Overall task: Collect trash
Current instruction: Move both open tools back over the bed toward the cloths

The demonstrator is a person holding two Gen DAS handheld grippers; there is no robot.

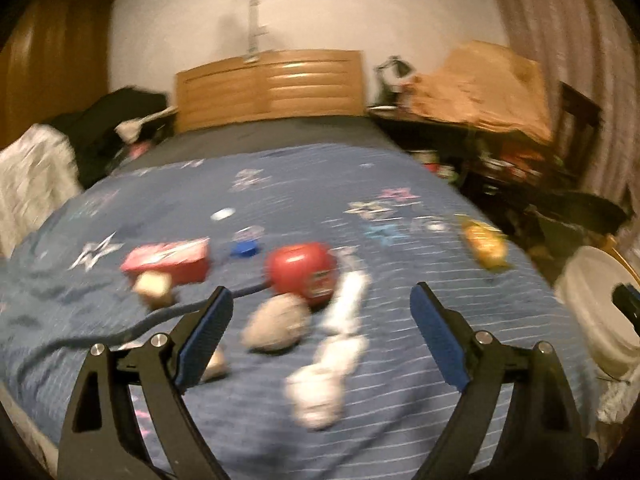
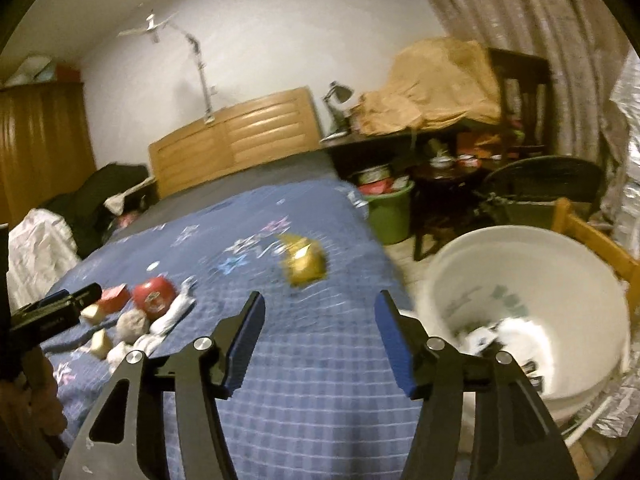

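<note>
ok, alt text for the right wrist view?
Open right tool over a blue bedspread, nothing between its fingers. A gold wrapper lies ahead; a white bucket holding some trash stands beside the bed, to the right.

— Where is the bed (image 2: 304, 380) open?
— Along its near edge and right side, bare blanket up to the yellow wrapper (image 2: 304, 266).
— And blocked?
— Toward the left edge: red can (image 1: 302, 274), red box (image 1: 168, 260), crumpled paper (image 1: 276, 322), white tissues (image 1: 336, 352) bunched together. The white bucket (image 2: 560, 264) stands just off the right edge.
</note>
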